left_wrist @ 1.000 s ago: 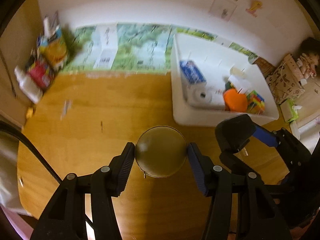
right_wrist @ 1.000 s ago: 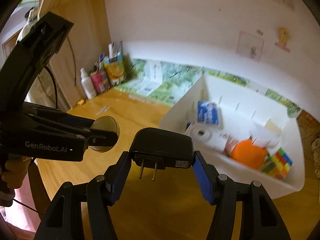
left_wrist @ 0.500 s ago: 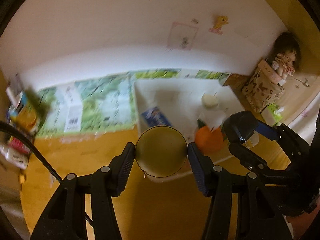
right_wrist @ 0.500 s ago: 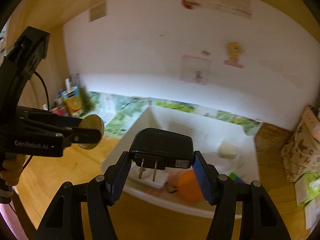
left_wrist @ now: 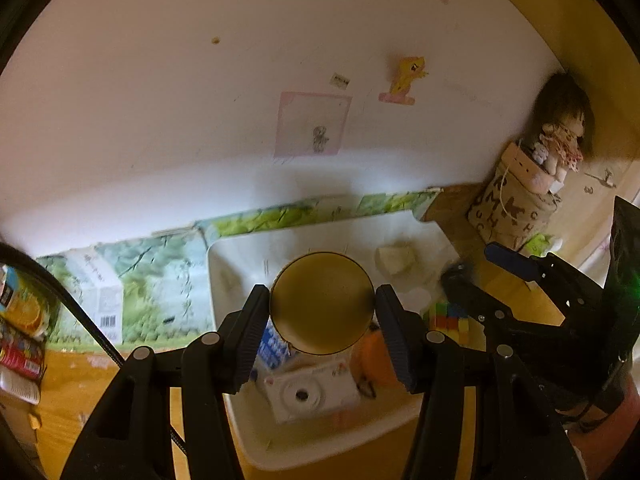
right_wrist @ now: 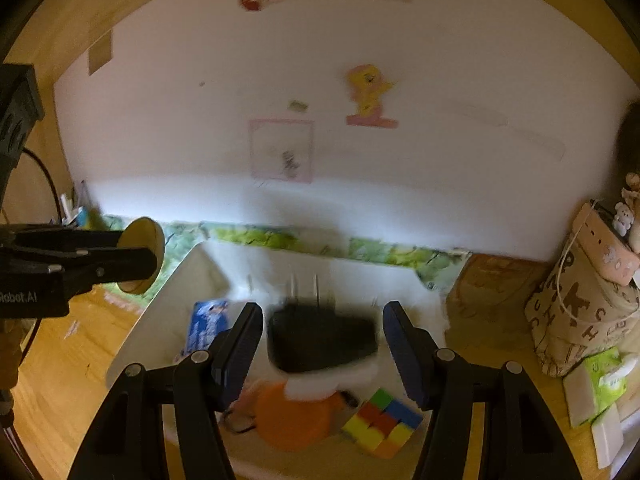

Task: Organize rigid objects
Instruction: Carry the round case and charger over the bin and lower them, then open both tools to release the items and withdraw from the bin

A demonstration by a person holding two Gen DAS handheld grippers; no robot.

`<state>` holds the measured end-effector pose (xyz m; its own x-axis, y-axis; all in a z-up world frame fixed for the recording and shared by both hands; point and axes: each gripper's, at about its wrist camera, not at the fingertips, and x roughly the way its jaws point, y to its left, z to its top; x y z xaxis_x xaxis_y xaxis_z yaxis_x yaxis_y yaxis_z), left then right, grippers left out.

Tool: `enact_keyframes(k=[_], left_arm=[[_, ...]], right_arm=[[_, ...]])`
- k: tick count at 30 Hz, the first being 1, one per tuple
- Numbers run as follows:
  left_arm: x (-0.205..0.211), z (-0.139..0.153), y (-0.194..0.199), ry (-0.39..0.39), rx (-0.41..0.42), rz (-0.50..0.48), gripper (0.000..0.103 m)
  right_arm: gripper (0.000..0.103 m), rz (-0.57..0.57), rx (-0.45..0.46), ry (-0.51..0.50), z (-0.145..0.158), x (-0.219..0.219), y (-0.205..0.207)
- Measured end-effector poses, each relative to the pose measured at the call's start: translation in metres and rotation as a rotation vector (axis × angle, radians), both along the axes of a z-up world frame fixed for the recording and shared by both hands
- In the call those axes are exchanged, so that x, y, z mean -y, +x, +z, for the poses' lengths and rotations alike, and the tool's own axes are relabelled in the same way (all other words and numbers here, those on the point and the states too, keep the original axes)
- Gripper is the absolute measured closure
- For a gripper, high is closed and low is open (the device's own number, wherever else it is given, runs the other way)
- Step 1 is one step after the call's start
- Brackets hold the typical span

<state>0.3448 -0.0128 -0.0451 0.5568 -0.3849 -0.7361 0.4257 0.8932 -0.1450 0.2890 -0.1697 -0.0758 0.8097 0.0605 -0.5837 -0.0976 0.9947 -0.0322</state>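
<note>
My left gripper (left_wrist: 322, 318) is shut on a round olive-gold disc (left_wrist: 322, 303) and holds it above the white bin (left_wrist: 316, 452). The disc (right_wrist: 142, 255) also shows edge-on at the left of the right wrist view. My right gripper (right_wrist: 323, 350) is open over the bin (right_wrist: 160, 320). The black plug adapter (right_wrist: 322, 338), blurred with prongs pointing away, is between the fingers without touching them, over the bin's contents. In the bin lie a white instant camera (left_wrist: 310, 394), an orange round object (right_wrist: 294, 416), a colour cube (right_wrist: 382, 422) and a blue packet (right_wrist: 208, 322).
The bin stands on a wooden desk (right_wrist: 60, 364) against a white wall with a green landscape strip (left_wrist: 140, 280). Snack packets (left_wrist: 20, 328) stand at the left. A lettered fabric bag (right_wrist: 580, 312) with a doll and tissue packs (right_wrist: 600, 380) are at the right.
Both grippers moved forward over the bin. My right gripper opened and let go of the black plug adapter, which is now blurred below between the fingers. The left still holds the disc.
</note>
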Motion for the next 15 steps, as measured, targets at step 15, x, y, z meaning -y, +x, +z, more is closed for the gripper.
enact_keyframes(k=[15], left_arm=[[0.021,-0.002,0.027,-0.074,-0.028,0.077,0.026]], right_arm=[[0.039,0.032,-0.048,0.020,0.005,0.012,0.016]])
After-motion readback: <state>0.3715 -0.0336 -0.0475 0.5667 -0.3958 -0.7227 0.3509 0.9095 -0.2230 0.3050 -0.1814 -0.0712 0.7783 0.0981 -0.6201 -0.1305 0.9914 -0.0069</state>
